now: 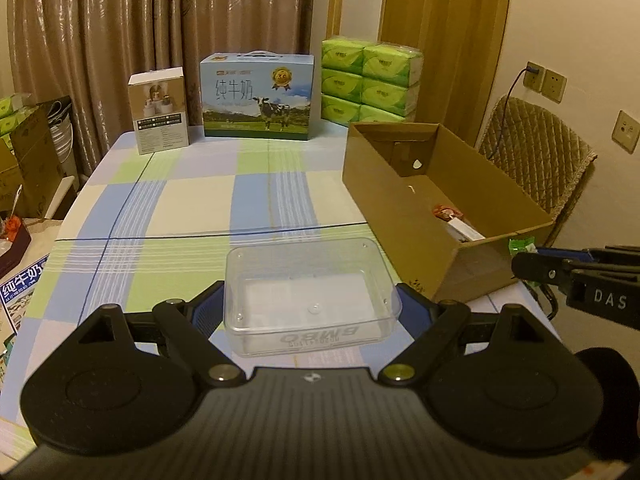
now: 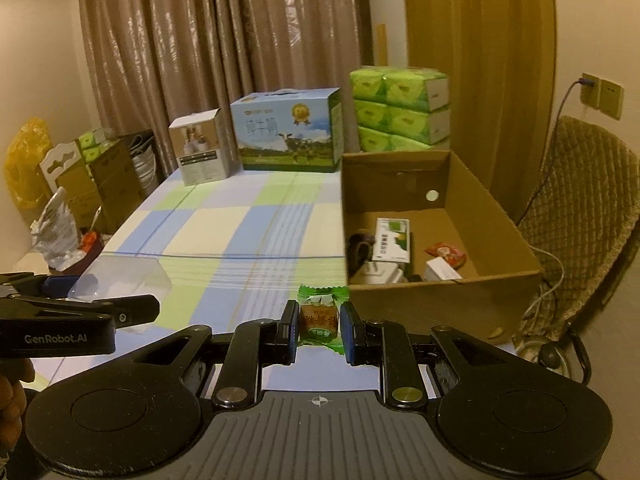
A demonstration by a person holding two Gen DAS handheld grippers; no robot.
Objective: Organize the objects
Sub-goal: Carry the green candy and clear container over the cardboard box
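Cardboard box [image 2: 440, 280] rim beside candy [image 2: 320, 316]; checked tablecloth [image 2: 240, 232] open leftward.

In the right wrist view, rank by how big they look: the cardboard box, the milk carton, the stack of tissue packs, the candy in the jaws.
1. cardboard box
2. milk carton and stack of tissue packs: look alike, no ranking
3. candy, smallest even though nearest the camera
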